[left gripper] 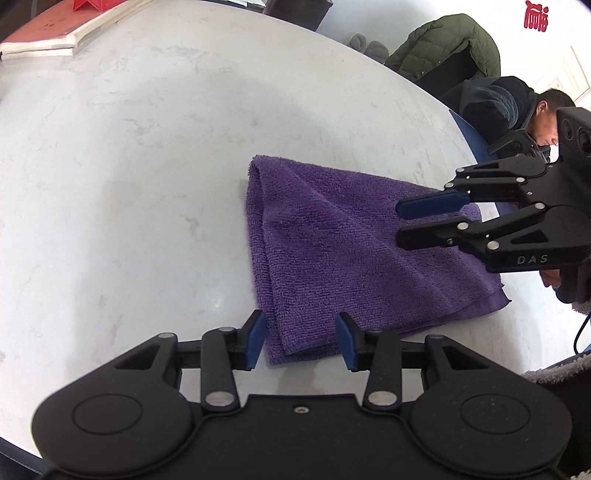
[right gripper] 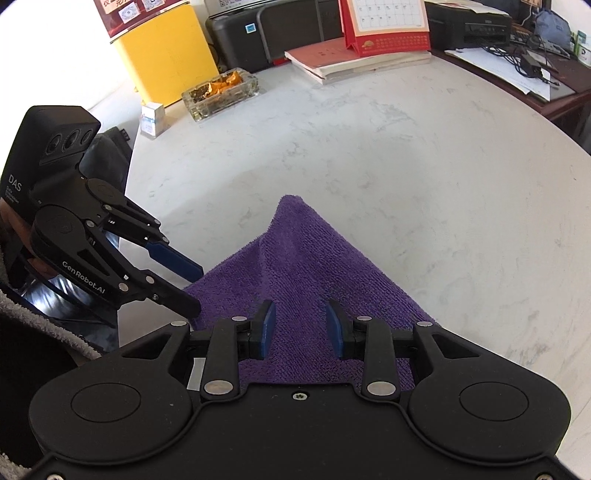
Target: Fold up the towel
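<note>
A purple terry towel (left gripper: 332, 254) lies folded over on a pale marbled surface (left gripper: 129, 166), filling the centre and lower right of the left wrist view, with doubled layers showing along its near edge. In that view the left gripper (left gripper: 301, 341) sits at the bottom of the frame, its blue-padded fingers (left gripper: 255, 339) part-way apart on either side of the towel's near corner; the pads do not press the cloth. The right gripper (left gripper: 400, 223) reaches in from the right edge, its fingers narrowly parted over the towel's far right edge, with nothing held between them that can be seen.

In the right wrist view the right gripper (right gripper: 301, 328) is low in the frame, fingers apart above the cloth, and the towel (right gripper: 314, 258) rises to a point at mid-frame. A glass ashtray (right gripper: 221, 92), a yellow box (right gripper: 166, 48) and a red desk calendar (right gripper: 386, 26) stand along the top.
</note>
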Tool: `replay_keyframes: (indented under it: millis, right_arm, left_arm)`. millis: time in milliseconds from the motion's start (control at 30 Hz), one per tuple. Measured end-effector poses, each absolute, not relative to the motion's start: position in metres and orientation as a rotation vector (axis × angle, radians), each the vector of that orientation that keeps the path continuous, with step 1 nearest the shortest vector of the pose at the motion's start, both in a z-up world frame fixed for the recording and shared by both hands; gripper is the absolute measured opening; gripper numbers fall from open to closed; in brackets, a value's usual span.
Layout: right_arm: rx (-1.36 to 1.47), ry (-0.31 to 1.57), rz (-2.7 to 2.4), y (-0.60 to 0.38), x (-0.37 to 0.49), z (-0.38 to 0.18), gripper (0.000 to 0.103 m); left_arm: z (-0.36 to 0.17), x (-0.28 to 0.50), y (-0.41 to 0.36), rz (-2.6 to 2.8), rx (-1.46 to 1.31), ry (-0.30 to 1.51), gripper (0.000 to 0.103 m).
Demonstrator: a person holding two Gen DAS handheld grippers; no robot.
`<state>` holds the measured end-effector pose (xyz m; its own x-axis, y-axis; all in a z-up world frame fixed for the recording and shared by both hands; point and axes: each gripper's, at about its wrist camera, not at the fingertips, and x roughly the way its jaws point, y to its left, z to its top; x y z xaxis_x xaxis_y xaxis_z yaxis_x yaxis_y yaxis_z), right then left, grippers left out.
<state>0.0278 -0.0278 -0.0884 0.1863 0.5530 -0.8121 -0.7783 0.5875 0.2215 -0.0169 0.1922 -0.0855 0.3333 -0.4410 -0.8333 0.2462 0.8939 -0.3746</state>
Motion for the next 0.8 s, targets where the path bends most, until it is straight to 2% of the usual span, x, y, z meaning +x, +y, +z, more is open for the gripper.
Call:
replay_keyframes:
  millis: [533, 567, 633, 733, 800]
  right_arm:
    - [-0.235, 1.035, 0.960, -0.032, 0.031, -0.101, 0.029]
    - [-0.233, 1.037, 0.959, -0.032, 0.031, -0.102, 0.029]
    - [-0.228, 1.039, 0.956, -0.033, 0.031, -0.104, 0.029]
    - [-0.220, 1.036, 0.957, -0.035, 0.031, -0.105, 0.029]
    - [-0.222, 1.033, 0.954, -0.035, 0.030, -0.104, 0.029]
  left_arm:
    - [-0.091, -0.015, 0.179, -0.431, -0.164, 1.199, 0.037]
    - [-0.092, -0.014, 0.179, -0.420, -0.160, 1.201, 0.034]
    - [-0.092, -0.013, 0.180, -0.397, -0.153, 1.204, 0.018]
    - [-0.093, -0.013, 0.185, -0.373, -0.163, 1.208, 0.007]
    - [-0.092, -0.017, 0.186, -0.379, -0.154, 1.202, 0.005]
